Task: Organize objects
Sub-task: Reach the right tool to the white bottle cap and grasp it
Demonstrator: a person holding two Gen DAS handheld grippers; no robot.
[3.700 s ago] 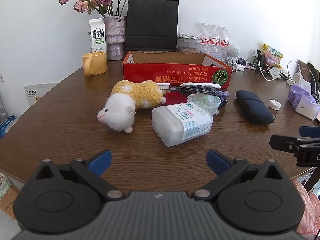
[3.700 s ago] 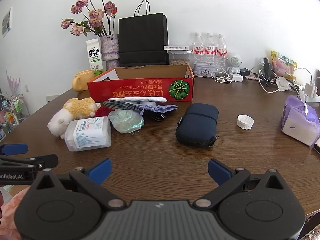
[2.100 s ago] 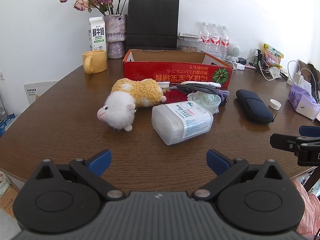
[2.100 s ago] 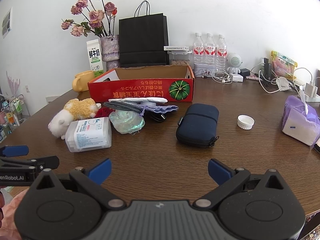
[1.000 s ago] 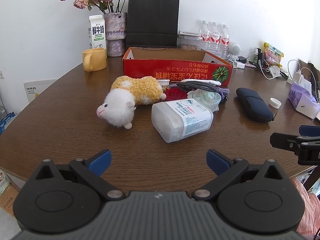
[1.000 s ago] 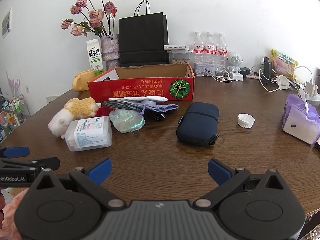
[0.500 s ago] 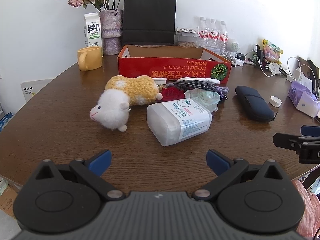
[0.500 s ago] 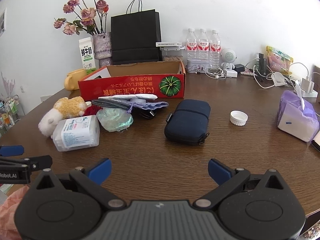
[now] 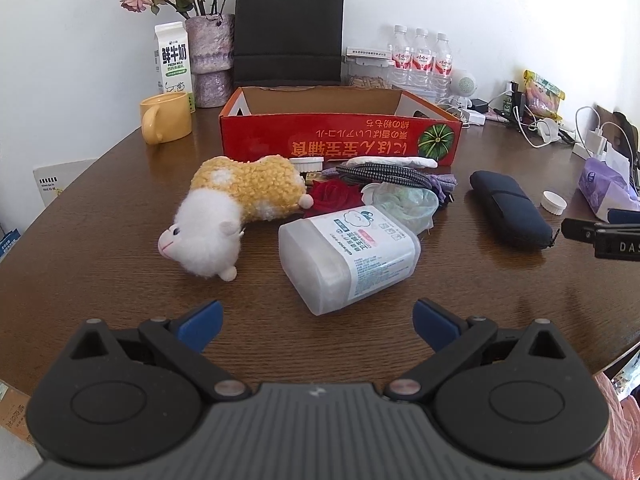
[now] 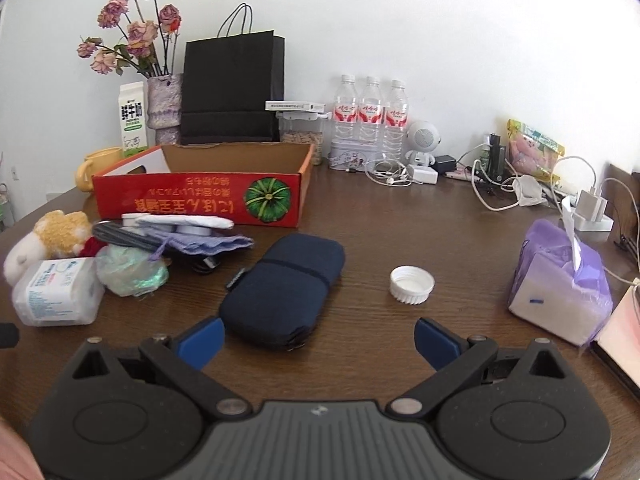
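Observation:
A red cardboard box stands open at the back of the brown table. In front of it lie a yellow-and-white plush sheep, a translucent wipes container, a dark blue pouch and a heap of cloth items. My left gripper is open just short of the wipes container. My right gripper is open, its left fingertip beside the pouch's near end. Neither holds anything.
A white bottle cap and a purple tissue pack lie to the right. A yellow mug, milk carton, flower vase, black paper bag, water bottles and cables line the back.
Both grippers have moved forward over the table; the right one has come close to the dark blue pouch, the left one nearer to the wipes container. Both stay open.

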